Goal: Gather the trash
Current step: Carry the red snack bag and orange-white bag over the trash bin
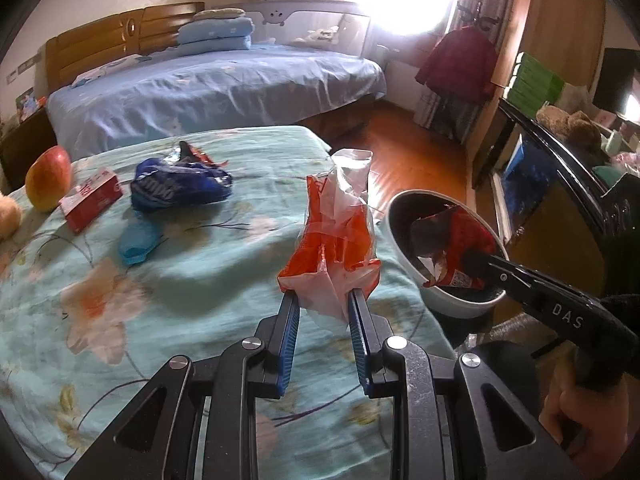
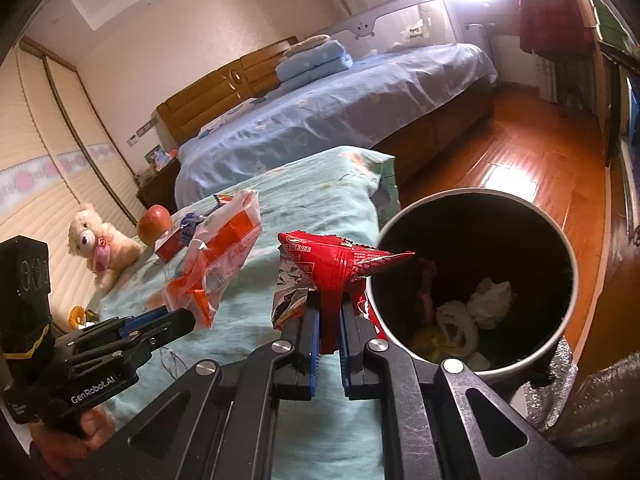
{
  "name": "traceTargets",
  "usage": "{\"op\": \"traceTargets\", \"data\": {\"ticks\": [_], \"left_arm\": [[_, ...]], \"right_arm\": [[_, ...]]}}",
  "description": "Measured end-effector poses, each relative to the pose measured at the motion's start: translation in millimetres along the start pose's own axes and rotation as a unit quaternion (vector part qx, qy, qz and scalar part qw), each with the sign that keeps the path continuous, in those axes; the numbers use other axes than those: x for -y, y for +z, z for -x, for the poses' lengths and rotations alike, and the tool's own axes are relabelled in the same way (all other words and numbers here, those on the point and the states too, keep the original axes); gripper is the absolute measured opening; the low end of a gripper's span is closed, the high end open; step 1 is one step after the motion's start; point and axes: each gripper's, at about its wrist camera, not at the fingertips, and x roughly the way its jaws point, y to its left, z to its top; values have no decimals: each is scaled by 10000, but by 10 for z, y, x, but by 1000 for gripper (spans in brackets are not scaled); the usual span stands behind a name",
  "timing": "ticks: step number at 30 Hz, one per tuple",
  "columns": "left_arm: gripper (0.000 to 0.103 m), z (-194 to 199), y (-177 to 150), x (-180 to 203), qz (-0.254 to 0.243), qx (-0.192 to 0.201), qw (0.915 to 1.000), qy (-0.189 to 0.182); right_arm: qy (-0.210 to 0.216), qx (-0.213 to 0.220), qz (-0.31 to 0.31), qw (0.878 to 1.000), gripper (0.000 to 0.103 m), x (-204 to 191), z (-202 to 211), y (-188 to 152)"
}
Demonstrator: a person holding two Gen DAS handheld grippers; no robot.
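My left gripper [image 1: 324, 294] is shut on an orange and clear plastic wrapper [image 1: 336, 236], held up above the teal floral bedspread [image 1: 200, 280]; it also shows in the right wrist view [image 2: 218, 256]. My right gripper [image 2: 330, 300] is shut on a red snack wrapper [image 2: 340, 264], held at the rim of the round trash bin [image 2: 572, 264], which holds crumpled paper and other scraps. In the left wrist view the red wrapper [image 1: 460, 248] hangs over the bin [image 1: 404, 256]. A blue crumpled bag [image 1: 180, 188] and a small light blue scrap [image 1: 138, 240] lie on the bedspread.
A red box [image 1: 90, 200], an apple [image 1: 48, 178] and a teddy bear [image 2: 100, 240] sit at the far left of the bedspread. A large blue bed [image 1: 220, 88] stands behind. Wooden floor [image 2: 520, 168] lies to the right, with a dark cabinet [image 1: 560, 168] beyond the bin.
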Motion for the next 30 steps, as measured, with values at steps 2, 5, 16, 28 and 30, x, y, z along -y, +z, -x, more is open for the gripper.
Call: {"op": "traceTargets", "data": {"ticks": [2,5,16,28,30], "left_arm": [[24,-26,14,46,-35,-16,10000,-28],[24,-60,28,122,-83,-47,9999,-63],[24,-249,101,372,-281,-126,9994,-172],[24,-459,191,541,-435,-212,9986,-232],[24,-505,213,562,-460,-226,9984,-248]], "right_arm": [[-29,9,-31,10000,8,36,15,-1],[-76,40,-88,9999,8,101,47,3],[-252,103,-180,9995,8,286,116,30],[-481,96,-234,9985,8,469,98,74],[-510,95,-249,9983,8,500,91,79]]}}
